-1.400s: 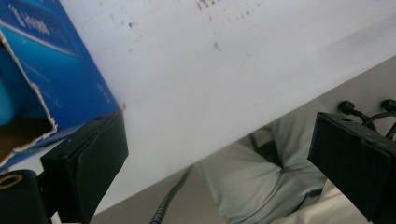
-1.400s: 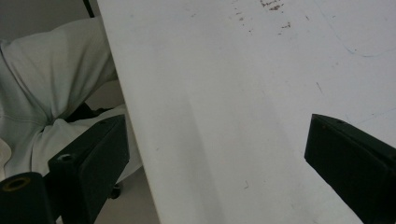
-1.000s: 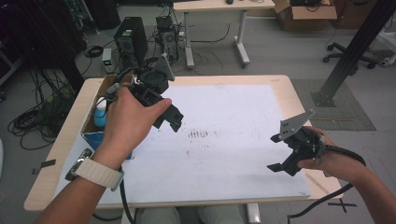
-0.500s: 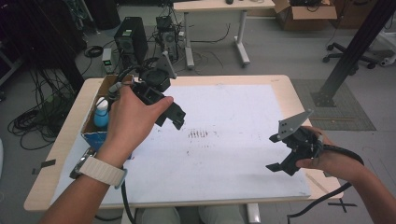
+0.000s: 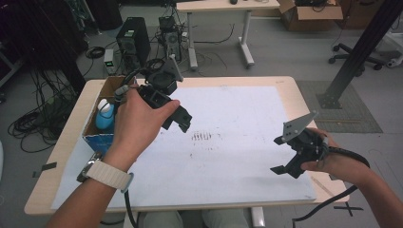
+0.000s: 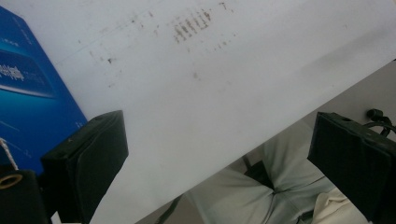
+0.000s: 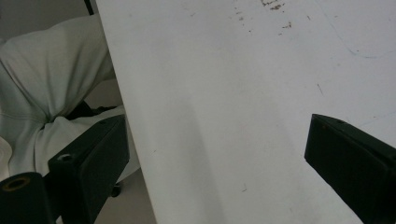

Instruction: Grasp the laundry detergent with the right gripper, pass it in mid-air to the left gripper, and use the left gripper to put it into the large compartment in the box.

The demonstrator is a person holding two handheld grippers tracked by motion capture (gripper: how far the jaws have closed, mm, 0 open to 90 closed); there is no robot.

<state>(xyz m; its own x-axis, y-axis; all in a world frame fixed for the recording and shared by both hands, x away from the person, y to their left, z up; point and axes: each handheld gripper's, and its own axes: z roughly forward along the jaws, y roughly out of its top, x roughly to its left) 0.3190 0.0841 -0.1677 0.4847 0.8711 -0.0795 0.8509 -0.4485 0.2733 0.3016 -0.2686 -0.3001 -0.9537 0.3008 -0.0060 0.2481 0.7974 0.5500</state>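
Note:
My left gripper hangs above the white sheet, just right of a blue cardboard box. Its jaws stand wide apart in the left gripper view with nothing between them. Faint dark smudge marks lie on the sheet just right of it, and they show again as smudge marks near the top of that view. My right gripper is low over the sheet near the table's right front corner. It is open and empty in the right gripper view.
The blue box at the table's left holds a bottle with a blue body. The wooden table has a computer tower, cables and another desk behind it. The person's light trousers show past the front edge.
My left gripper has drifted a little to the right over the sheet. The right gripper has stayed where it was.

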